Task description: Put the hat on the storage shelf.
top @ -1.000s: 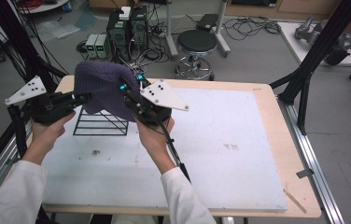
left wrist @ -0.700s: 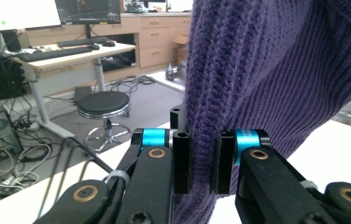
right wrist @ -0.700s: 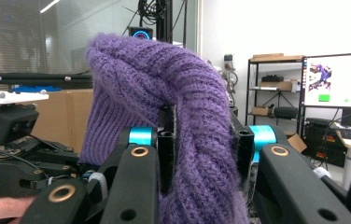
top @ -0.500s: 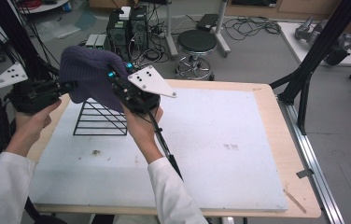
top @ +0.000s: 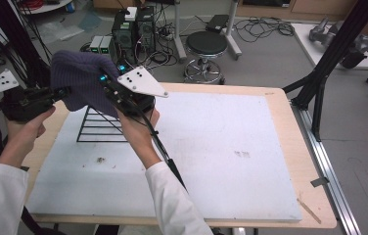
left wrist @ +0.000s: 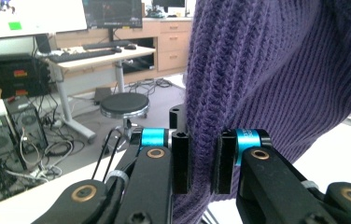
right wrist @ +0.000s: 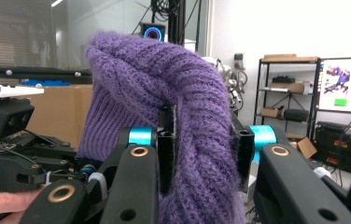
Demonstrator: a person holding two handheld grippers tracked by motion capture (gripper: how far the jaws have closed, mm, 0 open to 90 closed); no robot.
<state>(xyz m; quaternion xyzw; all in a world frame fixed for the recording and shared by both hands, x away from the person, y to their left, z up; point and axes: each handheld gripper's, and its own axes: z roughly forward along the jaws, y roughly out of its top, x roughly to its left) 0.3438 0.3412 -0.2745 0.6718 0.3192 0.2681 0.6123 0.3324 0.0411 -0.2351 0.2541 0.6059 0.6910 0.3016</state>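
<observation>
Gripping purple knit hat both sides, left gripper and right gripper, above wire rack; board's right half open.

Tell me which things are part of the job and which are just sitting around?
Part of the job:
purple knit hat, held above the table
left tongs, clamped on it
right tongs, clamped on it
black wire rack, under the hat

Just around:
round stool
computer boxes
cables on floor
</observation>
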